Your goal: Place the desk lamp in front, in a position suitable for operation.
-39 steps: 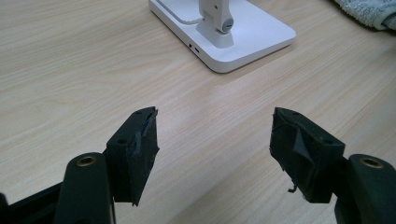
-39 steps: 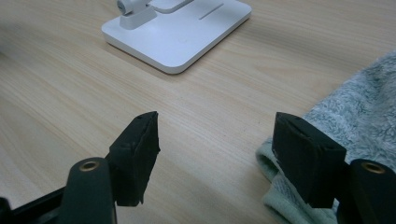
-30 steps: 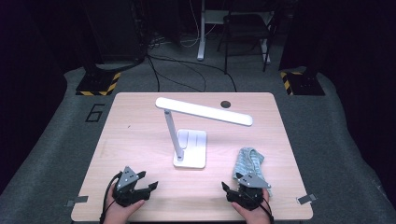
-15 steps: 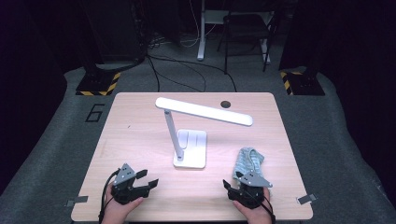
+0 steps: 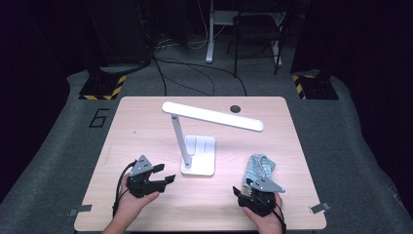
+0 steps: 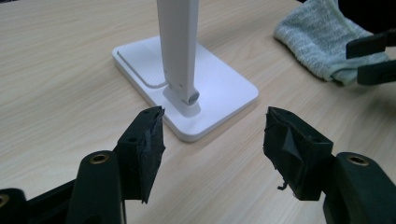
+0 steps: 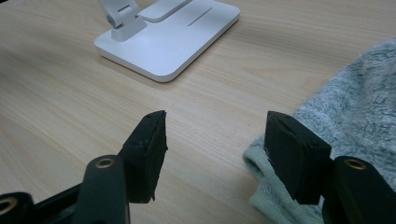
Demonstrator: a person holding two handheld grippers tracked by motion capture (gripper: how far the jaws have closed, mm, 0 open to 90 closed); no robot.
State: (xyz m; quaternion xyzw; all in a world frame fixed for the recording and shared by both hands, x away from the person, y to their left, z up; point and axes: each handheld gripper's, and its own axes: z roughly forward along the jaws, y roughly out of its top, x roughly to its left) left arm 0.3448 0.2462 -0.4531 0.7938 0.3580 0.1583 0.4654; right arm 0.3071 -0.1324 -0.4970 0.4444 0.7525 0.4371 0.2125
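Resting near the desk's [image 5: 146,122] front edge, both tools have jaws apart and empty after closing slightly. Left tool [image 5: 165,179] points at the lamp [image 5: 198,161] base. Right tool [image 5: 238,194] sits just beside the grey towel [image 5: 257,166].

A light wooden counter [image 5: 146,126] has a small dark round hole [image 5: 235,108] near its far edge. It stands on grey carpet [image 5: 58,156] marked with a "6" [image 5: 99,117]. Yellow-and-black striped stand feet [image 5: 103,87] sit beyond the far corners, with black cables [image 5: 195,78] and a dark chair [image 5: 258,34] behind.
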